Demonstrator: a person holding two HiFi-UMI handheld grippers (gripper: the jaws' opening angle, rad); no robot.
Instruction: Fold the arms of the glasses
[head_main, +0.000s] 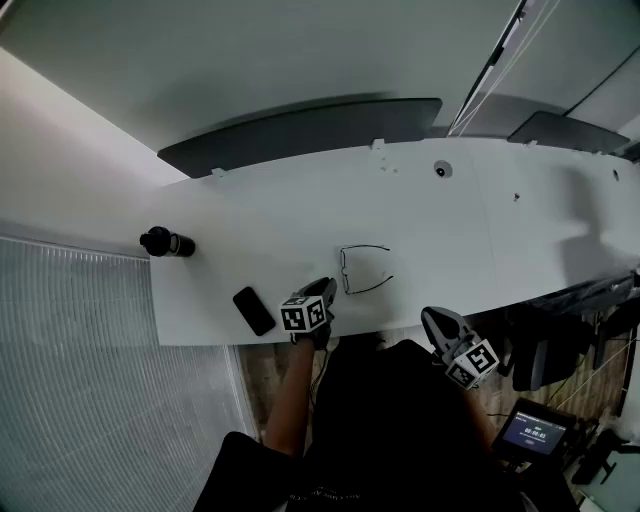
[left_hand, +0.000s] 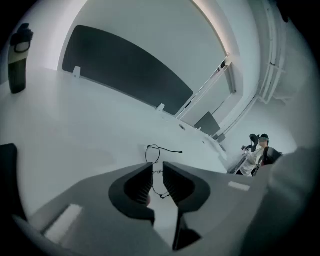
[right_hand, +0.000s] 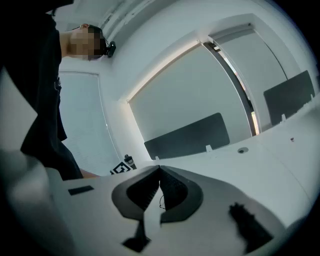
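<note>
glasses (head_main: 362, 270) lie on table (head_main: 300, 215), arms spread; left gripper (left_hand: 158, 168) fingers slightly apart, right gripper (right_hand: 160, 170) fingers closed.

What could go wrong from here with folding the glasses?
The glasses are thin wire lying loose on the smooth table; a push from the left gripper may slide them rather than fold an arm. The right gripper sits shut at the table edge, so nothing steadies the frame.
</note>
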